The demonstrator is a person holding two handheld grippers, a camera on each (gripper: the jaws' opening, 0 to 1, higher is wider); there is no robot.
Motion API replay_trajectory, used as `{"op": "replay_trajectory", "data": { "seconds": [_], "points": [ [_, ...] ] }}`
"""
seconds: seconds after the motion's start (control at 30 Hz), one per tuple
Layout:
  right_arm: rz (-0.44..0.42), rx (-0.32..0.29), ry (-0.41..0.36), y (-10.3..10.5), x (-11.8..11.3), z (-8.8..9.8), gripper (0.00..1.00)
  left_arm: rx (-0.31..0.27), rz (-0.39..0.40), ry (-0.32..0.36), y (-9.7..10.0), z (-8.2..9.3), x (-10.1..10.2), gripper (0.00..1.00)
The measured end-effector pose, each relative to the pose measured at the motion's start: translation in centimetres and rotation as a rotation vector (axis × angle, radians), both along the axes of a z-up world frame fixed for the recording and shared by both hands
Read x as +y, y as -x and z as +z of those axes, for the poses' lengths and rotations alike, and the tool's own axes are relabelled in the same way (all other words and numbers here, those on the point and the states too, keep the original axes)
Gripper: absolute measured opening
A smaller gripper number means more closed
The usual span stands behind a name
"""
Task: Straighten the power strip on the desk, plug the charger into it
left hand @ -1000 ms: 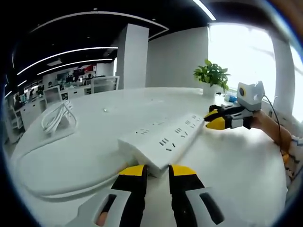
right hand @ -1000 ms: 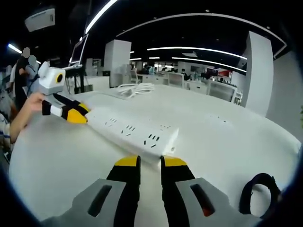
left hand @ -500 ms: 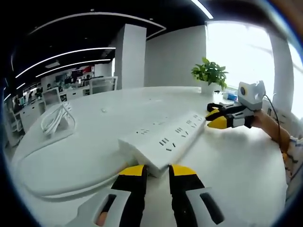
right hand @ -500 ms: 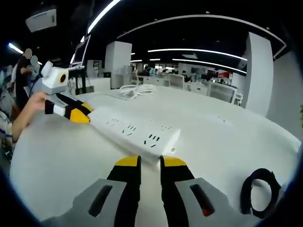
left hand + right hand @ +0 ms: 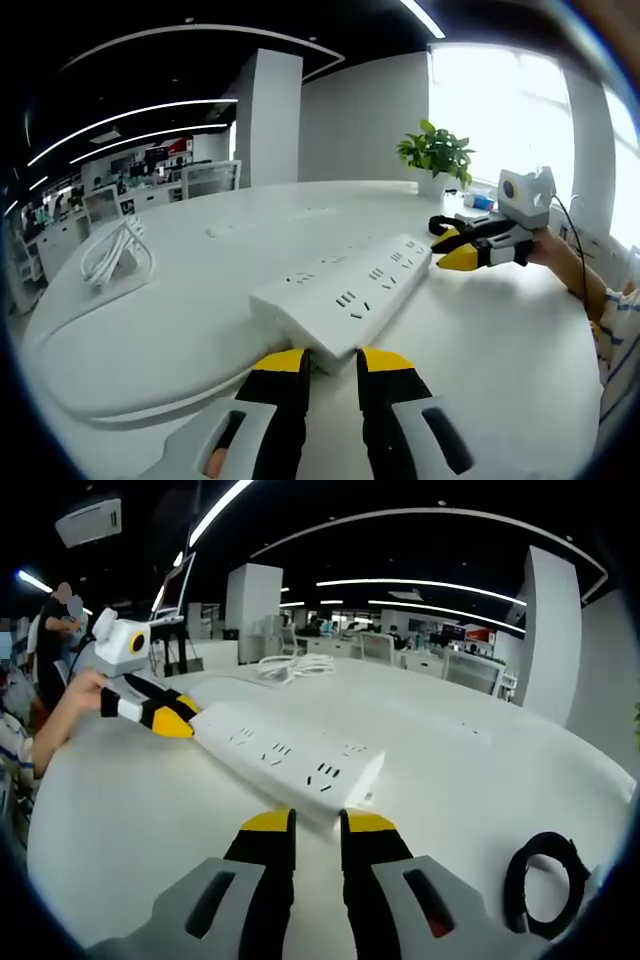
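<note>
Long white power strip (image 5: 345, 290) lies flat on white desk (image 5: 500, 350), sockets up. Your left gripper (image 5: 328, 362) sits at strip's near end in left gripper view, yellow tips narrow, apparently pinching strip's edge. Your right gripper (image 5: 316, 825) does likewise at opposite end (image 5: 300, 765) in right gripper view; grip not fully clear. Each gripper shows at far end in other's view (image 5: 452, 250) (image 5: 170, 716). Coiled white cable (image 5: 112, 255) lies well apart on desk. Black looped strap (image 5: 545, 880) rests near right gripper. Potted green plant (image 5: 437, 160) stands beyond strip.
</note>
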State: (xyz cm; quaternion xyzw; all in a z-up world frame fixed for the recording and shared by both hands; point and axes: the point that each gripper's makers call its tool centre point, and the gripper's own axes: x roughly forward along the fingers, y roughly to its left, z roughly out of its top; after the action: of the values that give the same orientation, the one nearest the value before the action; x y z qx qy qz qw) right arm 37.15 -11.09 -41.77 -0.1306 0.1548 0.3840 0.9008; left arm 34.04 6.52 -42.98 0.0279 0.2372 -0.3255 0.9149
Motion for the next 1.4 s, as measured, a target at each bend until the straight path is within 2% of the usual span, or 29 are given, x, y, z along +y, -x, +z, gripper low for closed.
{"op": "replay_trajectory", "data": {
  "seconds": [0.93, 1.4],
  "points": [
    [0.020, 0.047, -0.006, 0.8, -0.5, 0.1, 0.18, 0.011, -0.029, -0.008, 0.6, -0.1, -0.2, 0.18],
    [0.033, 0.047, 0.017, 1.1, -0.7, 0.1, 0.17, 0.015, -0.033, -0.010, 0.7, -0.2, -0.2, 0.18]
  ]
}}
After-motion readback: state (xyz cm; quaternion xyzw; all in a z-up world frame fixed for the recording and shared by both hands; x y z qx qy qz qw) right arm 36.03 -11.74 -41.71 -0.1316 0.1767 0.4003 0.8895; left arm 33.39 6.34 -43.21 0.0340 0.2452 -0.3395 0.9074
